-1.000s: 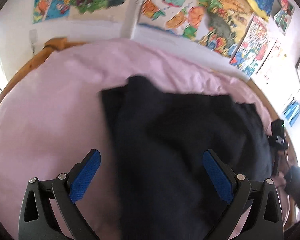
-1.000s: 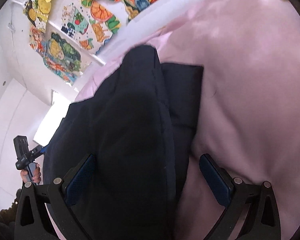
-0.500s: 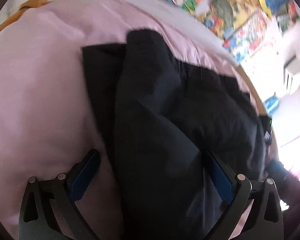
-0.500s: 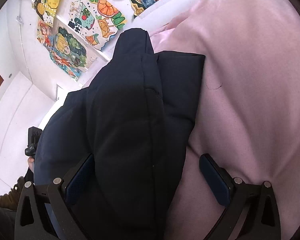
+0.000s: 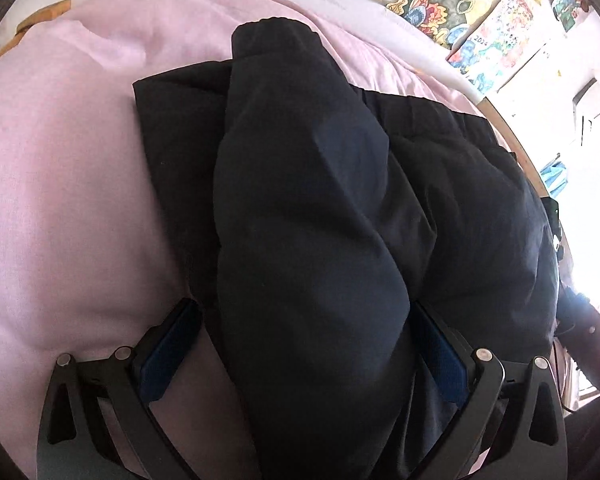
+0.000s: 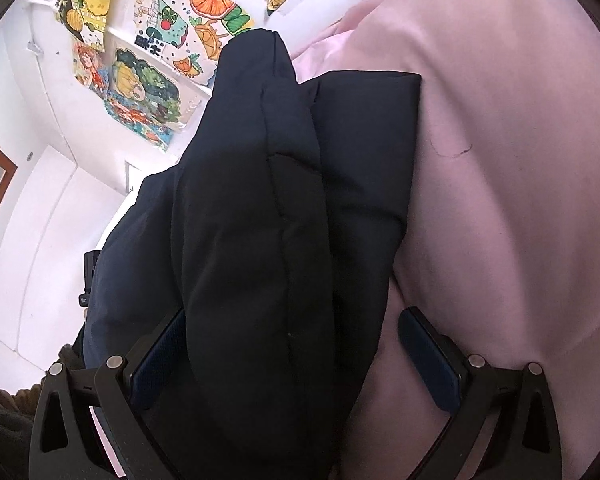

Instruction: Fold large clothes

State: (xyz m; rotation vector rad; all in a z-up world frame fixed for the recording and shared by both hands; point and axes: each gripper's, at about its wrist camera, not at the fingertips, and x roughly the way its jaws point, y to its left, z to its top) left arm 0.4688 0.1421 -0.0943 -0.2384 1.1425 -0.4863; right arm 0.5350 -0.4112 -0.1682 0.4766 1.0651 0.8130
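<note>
Since the earlier frames both grippers had come down closer to the dark jacket (image 5: 312, 240), which now filled more of each view, and the wall pictures (image 6: 156, 60) had slid toward the top edge. Left gripper (image 5: 304, 344) stood wide, its blue pads (image 5: 168, 352) on either side of the raised sleeve fold without pinching it. Right gripper (image 6: 296, 352) was likewise spread wide, the left pad half hidden behind the jacket's bulk and the right pad (image 6: 432, 364) over bare pink bedsheet (image 6: 500, 200).

Only the left wrist view showed the wooden bed frame (image 5: 516, 132) along the far right edge and a dark-sleeved arm at the right margin. Only the right wrist view showed the white wall panels (image 6: 48, 232) on the left.

The jacket lay on the pink bedsheet, navy and padded, with one sleeve (image 6: 260, 200) folded lengthwise over the body, its cuff pointing to the far side.
</note>
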